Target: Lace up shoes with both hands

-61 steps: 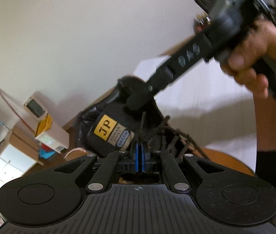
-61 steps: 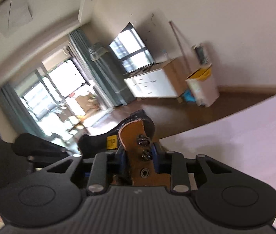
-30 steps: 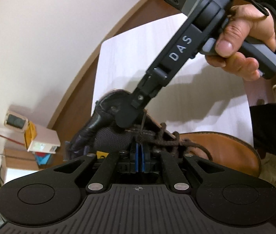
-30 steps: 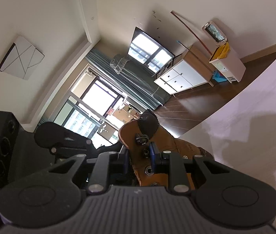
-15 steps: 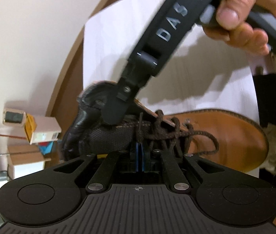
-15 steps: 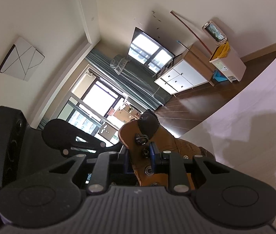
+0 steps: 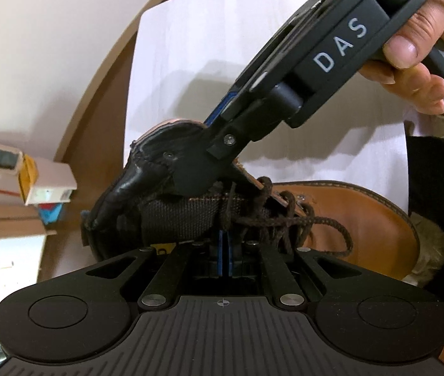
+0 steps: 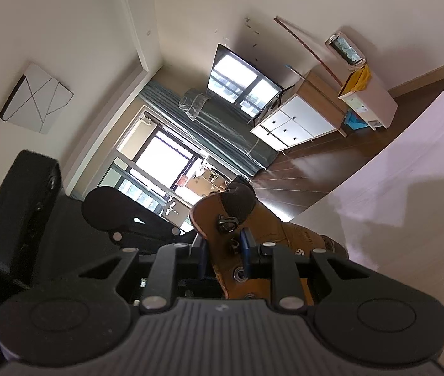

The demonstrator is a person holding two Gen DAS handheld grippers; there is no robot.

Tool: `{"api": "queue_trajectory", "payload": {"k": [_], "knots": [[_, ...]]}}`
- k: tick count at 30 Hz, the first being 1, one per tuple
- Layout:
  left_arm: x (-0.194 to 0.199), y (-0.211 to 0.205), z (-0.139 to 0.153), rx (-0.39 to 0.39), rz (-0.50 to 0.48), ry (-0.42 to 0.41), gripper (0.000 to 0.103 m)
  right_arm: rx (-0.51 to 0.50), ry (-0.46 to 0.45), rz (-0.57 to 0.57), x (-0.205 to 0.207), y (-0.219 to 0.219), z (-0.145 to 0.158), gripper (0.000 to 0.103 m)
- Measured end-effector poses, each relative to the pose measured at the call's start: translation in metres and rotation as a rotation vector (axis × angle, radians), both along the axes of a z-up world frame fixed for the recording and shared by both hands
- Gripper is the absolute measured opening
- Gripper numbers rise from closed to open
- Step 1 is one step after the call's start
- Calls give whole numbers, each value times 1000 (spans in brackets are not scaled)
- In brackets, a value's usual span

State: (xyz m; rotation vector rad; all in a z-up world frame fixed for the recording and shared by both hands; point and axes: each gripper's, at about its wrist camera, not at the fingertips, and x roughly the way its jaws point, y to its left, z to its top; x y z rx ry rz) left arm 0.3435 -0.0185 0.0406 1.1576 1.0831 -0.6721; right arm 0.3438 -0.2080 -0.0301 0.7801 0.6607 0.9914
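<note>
A tan leather boot (image 7: 363, 219) with a black padded collar lies on its side, toe to the right. Its dark brown lace (image 7: 284, 219) crosses loosely over the tongue. One strand runs down between the blue pads of my left gripper (image 7: 224, 244), which is shut on it. My right gripper (image 7: 204, 144) comes in from the upper right, held by a hand (image 7: 425, 47). In the right wrist view, the right gripper (image 8: 223, 252) is shut on the boot's eyelet flap (image 8: 212, 219), just below a metal lace hook (image 8: 226, 222).
The boot rests on a white tabletop (image 7: 190, 47) whose far edge drops to a dark wood floor (image 8: 316, 163). A white cabinet (image 8: 294, 119) and a white bin with a yellow bag (image 8: 369, 94) stand by the wall. The other tool's black body (image 8: 34, 235) fills the left.
The left wrist view has tipped further down and moved closer, so the boot's toe and the right gripper loom larger. The right gripper keeps its hold on the flap, unmoved.
</note>
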Motion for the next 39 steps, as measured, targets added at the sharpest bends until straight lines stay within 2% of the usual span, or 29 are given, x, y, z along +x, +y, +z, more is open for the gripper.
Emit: {"api": "queue_trajectory", "payload": {"k": [4,12,17,25,30,34,39], "knots": [[0,-4,0,14,1,2,3,1,-1,-1,0,0,0,24],[-7,-3,7,-45,-11,-23,3,5,-3,0,1,-1,-2,24],[-13,-2,3,-44,-19,-28,3,22,-4,1,1,-1,-5,24],[-8,-1,3,-49,38,-24,3,32,-2,4,4,-3,-7,24],[-9,0,3,-50,29,-24,3,60,4,16,6,-5,-12,24],[-14,-7,2,-20,-15,-40,3,79,6,25,9,-7,-15,24],[-15,-9,1,-33,-28,-53,3,95,8,31,8,-9,-17,25]]}}
